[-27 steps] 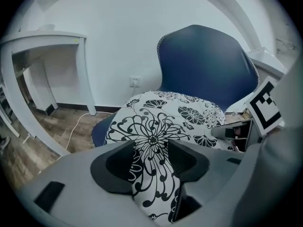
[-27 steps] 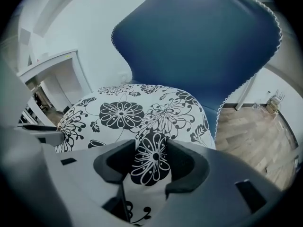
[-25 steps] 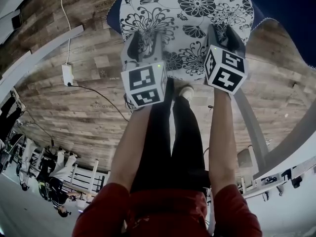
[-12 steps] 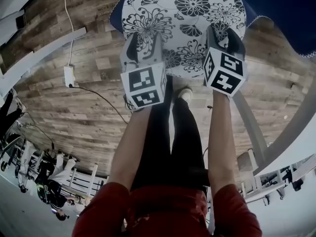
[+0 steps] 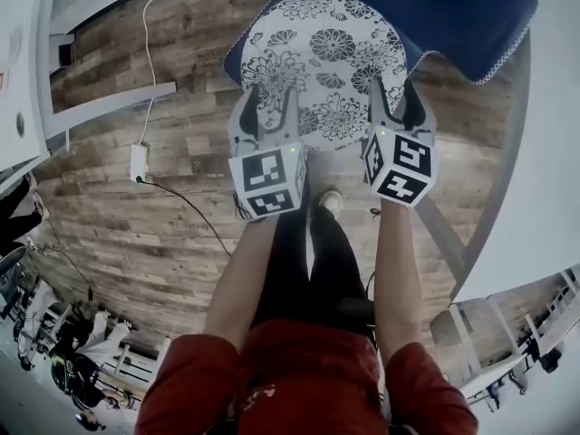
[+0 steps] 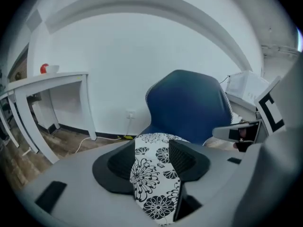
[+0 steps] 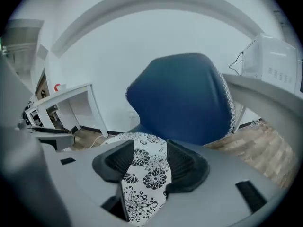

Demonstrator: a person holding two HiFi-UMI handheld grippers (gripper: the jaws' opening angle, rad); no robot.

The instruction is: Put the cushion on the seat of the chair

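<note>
Cushion, round floral fabric, over blue chair, pinched by left claw, right claw

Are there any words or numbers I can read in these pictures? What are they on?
No words or numbers can be read anywhere.
On the left hand-held gripper and right hand-held gripper: black-and-white square markers, not letters.
On the cushion: flower print only.
On the white box: tiny marks, too small to read.
</note>
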